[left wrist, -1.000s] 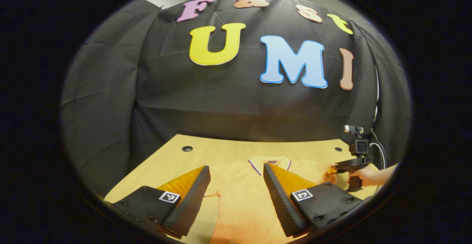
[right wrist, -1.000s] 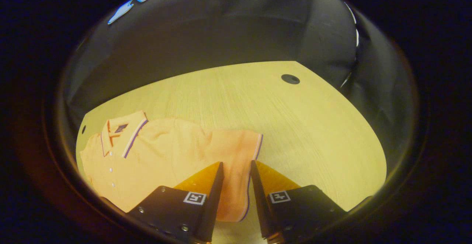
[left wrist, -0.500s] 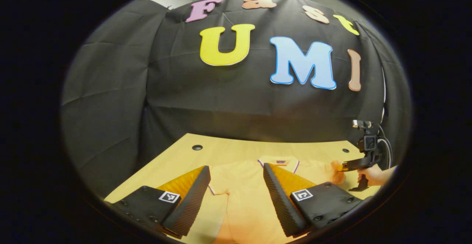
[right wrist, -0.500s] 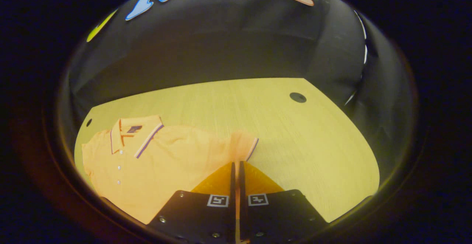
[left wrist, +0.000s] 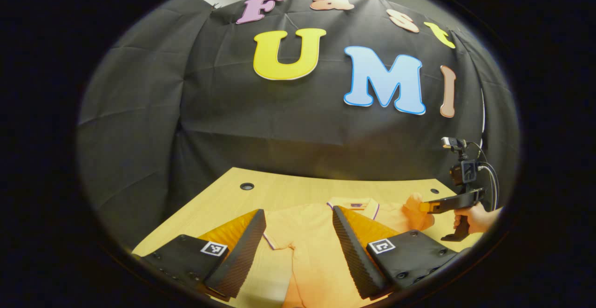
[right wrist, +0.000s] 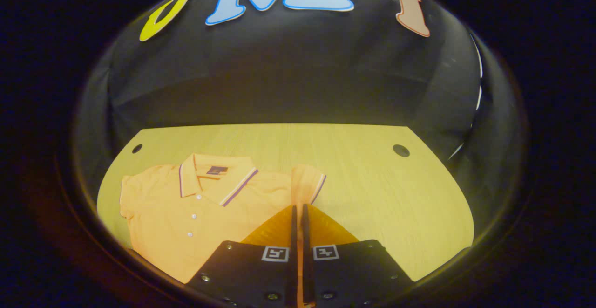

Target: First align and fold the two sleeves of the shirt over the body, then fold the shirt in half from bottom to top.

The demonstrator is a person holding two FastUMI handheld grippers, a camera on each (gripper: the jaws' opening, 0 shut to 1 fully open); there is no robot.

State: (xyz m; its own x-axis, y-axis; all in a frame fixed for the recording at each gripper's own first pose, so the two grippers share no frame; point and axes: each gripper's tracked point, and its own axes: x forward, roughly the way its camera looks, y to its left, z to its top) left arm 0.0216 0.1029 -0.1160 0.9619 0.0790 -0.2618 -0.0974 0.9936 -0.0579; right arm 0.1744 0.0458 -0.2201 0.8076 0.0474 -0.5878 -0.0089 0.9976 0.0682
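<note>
Showing the first sleeve fold under way: the orange shirt (right wrist: 186, 210) lies flat on the wooden surface (right wrist: 372, 191), collar toward the top of the frame, in the lower left of the right gripper view. The right gripper (right wrist: 298, 215) has its fingers pressed together on the right sleeve (right wrist: 305, 184), whose striped cuff rises just above the fingertips at lower centre; the shirt body extends leftward from that pinch, so the fold must, by judgement, travel left across the body. In the left gripper view the left gripper (left wrist: 298, 233) holds its fingers spread wide at the bottom of the frame, with the left sleeve (left wrist: 274, 236) lying between them, ungrasped. At lower right of that view, a hand (left wrist: 477, 217) carries the other gripper with the raised sleeve.
</note>
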